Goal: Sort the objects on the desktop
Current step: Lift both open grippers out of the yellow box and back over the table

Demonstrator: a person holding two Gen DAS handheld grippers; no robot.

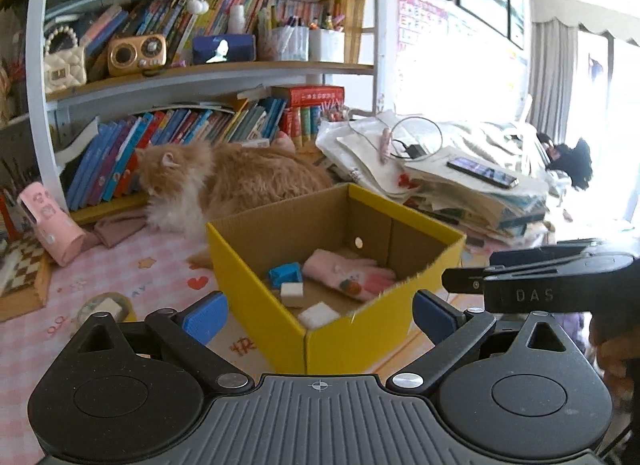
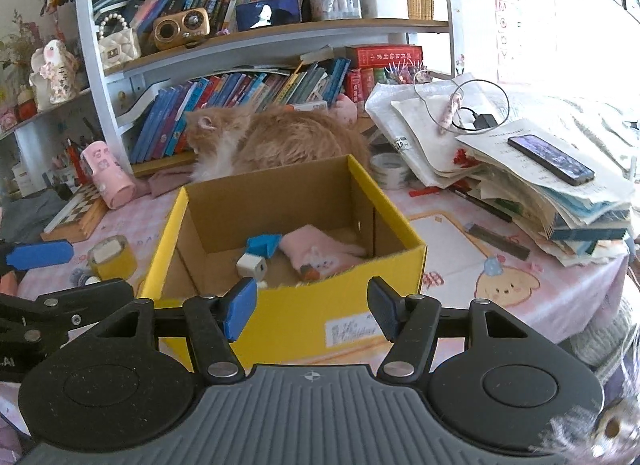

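Looking along our two grippers, we see the left gripper (image 1: 316, 315) with its blue pads spread wide and nothing between them, and the right gripper (image 2: 312, 307) likewise spread and empty, both held just short of the yellow box (image 2: 292, 305). The box stands open near the front edge of the desk (image 2: 452, 261), on its pink cloth. Inside it lie a pink glove (image 1: 352, 273), a blue block (image 1: 285, 274) and white cubes (image 1: 291, 294). A tape roll (image 2: 113, 255) sits left of the box. Behind the box an orange cat (image 2: 280, 139) lies against the bookshelf (image 2: 256, 77); a phone (image 2: 551, 159) rests on the paper stack (image 2: 520, 185) at the desk's right edge.
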